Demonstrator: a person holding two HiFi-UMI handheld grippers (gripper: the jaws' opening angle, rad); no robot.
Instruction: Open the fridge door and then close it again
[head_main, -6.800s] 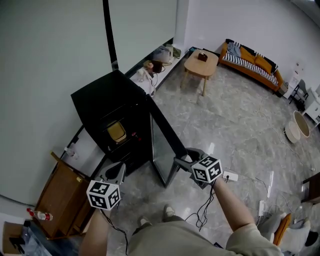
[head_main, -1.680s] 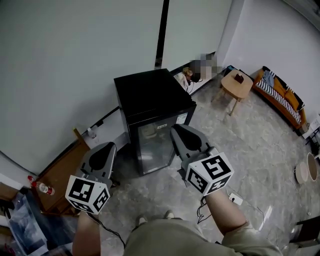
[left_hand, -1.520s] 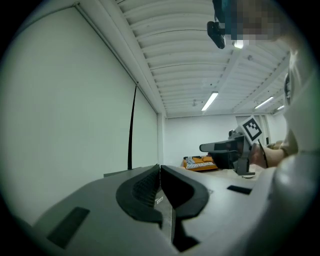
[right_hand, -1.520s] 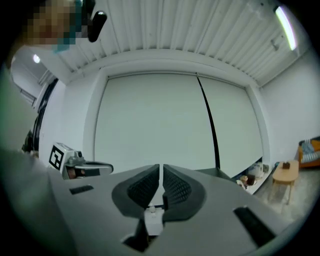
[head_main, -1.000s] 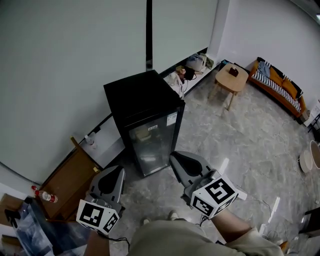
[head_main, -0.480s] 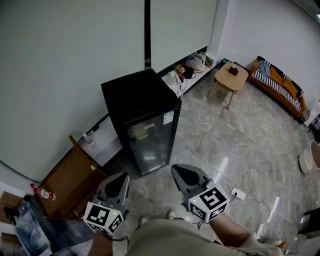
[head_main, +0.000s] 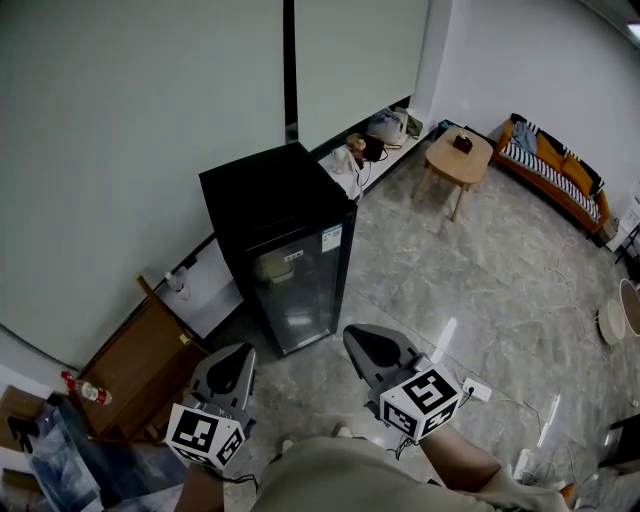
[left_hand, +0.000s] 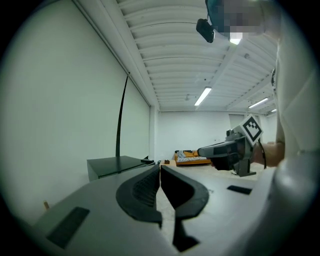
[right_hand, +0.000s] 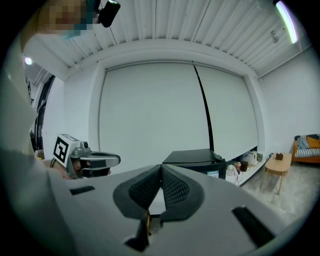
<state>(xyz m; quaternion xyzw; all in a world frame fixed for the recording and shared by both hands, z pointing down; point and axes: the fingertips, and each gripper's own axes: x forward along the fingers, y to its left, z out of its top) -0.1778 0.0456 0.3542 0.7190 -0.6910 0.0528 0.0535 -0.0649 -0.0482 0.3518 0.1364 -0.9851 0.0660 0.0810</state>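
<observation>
A small black fridge (head_main: 277, 215) stands against the pale wall, its glass door (head_main: 295, 288) closed, and it also shows as a dark box in the right gripper view (right_hand: 197, 159) and the left gripper view (left_hand: 114, 165). My left gripper (head_main: 232, 360) hangs shut and empty in front of the fridge, well short of it and lower left. The right gripper (head_main: 368, 343) is shut and empty too, out from the door's right side. In each gripper view the jaws meet with nothing between them, at the left gripper (left_hand: 160, 172) and the right gripper (right_hand: 161, 176).
A leaning wooden board (head_main: 140, 355) and a bottle (head_main: 82, 389) lie left of the fridge. A small wooden table (head_main: 455, 158) and an orange sofa (head_main: 553, 171) stand at the far right. A power strip (head_main: 476, 388) and cables lie on the marble floor by my right arm.
Since a second ago both grippers have sunk slightly and drawn back toward me. The fridge door stays closed, as it has since 1.7 s ago; 6.8 s ago it stood open.
</observation>
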